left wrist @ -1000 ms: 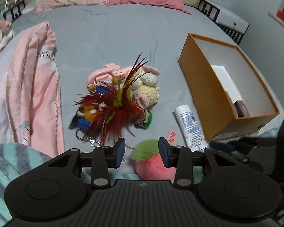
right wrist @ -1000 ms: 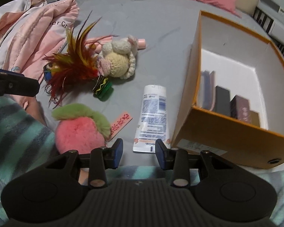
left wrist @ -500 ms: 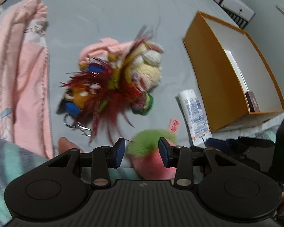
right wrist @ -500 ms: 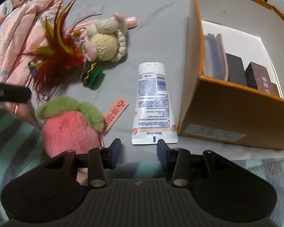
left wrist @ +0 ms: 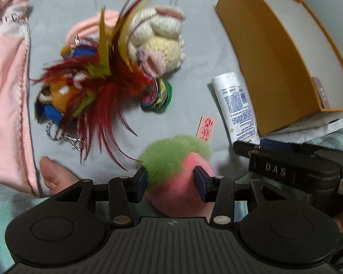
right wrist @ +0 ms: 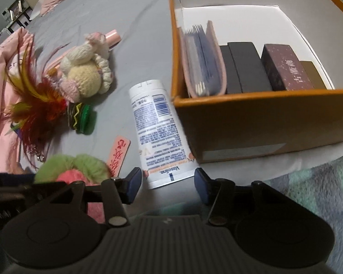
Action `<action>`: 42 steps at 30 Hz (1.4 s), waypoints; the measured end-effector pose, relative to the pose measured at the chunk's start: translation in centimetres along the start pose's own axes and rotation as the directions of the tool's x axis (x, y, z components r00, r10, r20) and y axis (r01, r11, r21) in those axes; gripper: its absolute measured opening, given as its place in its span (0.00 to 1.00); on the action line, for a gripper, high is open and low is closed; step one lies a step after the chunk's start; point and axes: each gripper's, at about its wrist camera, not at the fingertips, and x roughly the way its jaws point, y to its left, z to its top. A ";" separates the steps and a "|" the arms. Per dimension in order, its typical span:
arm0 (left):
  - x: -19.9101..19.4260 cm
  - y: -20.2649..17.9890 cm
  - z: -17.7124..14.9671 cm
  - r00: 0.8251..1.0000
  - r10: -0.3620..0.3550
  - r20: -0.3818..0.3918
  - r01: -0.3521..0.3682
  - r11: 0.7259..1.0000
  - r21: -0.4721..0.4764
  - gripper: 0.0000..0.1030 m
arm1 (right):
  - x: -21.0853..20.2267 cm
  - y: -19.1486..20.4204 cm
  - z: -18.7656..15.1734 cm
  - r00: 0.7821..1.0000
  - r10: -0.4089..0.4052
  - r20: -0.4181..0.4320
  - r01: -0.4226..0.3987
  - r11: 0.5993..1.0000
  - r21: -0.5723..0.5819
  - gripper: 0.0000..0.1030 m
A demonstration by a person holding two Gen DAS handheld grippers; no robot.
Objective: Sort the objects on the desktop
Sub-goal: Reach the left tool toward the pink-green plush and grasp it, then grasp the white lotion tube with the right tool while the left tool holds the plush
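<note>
Both tools have dropped closer, left tool (left wrist: 170, 180) open astride the plush (left wrist: 178, 159), right tool (right wrist: 168, 182) open astride the tube (right wrist: 159, 132).

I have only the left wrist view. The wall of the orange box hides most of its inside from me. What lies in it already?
Observer: Along the near wall of the orange box stand a pink card holder, black boxes, a maroon box and a brown one.
Operator: And where are the right gripper's fingertips?
Observer: The right gripper is open, one fingertip on each side of the Vaseline tube's crimped end; whether they touch it, I cannot tell.
</note>
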 end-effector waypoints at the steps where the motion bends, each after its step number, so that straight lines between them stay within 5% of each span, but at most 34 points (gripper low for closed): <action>1: 0.3 0.1 0.0 1.000 -0.006 -0.007 0.006 1.000 -0.005 0.51 | 0.3 0.0 0.1 1.000 -0.016 -0.002 0.016 1.000 -0.001 0.52; 6: 1.8 -0.2 0.3 0.999 -0.026 -0.045 0.026 1.000 -0.004 0.56 | 1.4 -0.4 0.9 1.000 0.009 -0.029 -0.008 0.999 0.053 0.63; 11: 3.5 -1.0 0.1 0.995 -0.011 -0.096 0.012 1.000 0.020 0.54 | 1.7 -0.8 1.1 0.999 0.041 -0.019 -0.039 0.994 0.099 0.64; 17: 2.8 -0.6 -0.1 0.998 -0.002 -0.057 0.001 1.000 -0.011 0.49 | 1.0 0.1 0.1 0.995 0.099 0.014 -0.100 0.995 0.013 0.53; 22: 1.6 -0.2 -0.5 0.995 0.095 0.034 -0.093 0.994 -0.054 0.47 | 0.3 -0.2 -0.5 0.982 0.189 0.032 -0.189 0.982 0.002 0.40; 29: 1.1 0.2 -0.7 0.995 0.077 0.062 -0.073 0.995 -0.070 0.46 | 0.0 -0.4 -0.1 0.998 0.042 0.047 -0.047 0.993 0.109 0.40; 31: 1.1 0.1 -0.7 0.996 0.069 0.059 -0.065 0.995 -0.076 0.46 | 0.1 -0.5 0.0 0.999 0.010 0.037 -0.015 0.991 0.131 0.43; 35: 1.2 0.0 -0.6 0.996 0.064 0.055 -0.060 0.996 -0.069 0.47 | 0.9 -1.4 0.9 0.998 0.063 0.024 -0.067 0.970 0.233 0.65; 38: 1.1 0.9 -1.3 0.997 0.055 0.054 -0.051 0.996 -0.072 0.47 | 1.4 -1.6 1.2 0.997 0.075 0.017 -0.077 0.964 0.253 0.66; 40: 1.1 1.0 -1.3 0.997 0.048 0.055 -0.044 0.996 -0.077 0.47 | 1.8 -1.3 1.4 0.997 0.070 0.018 -0.073 0.968 0.240 0.58; 42: 1.8 0.6 -0.2 0.997 0.044 0.057 -0.040 0.996 -0.074 0.47 | 1.5 -1.3 1.3 0.995 0.092 0.040 -0.099 0.968 0.230 0.33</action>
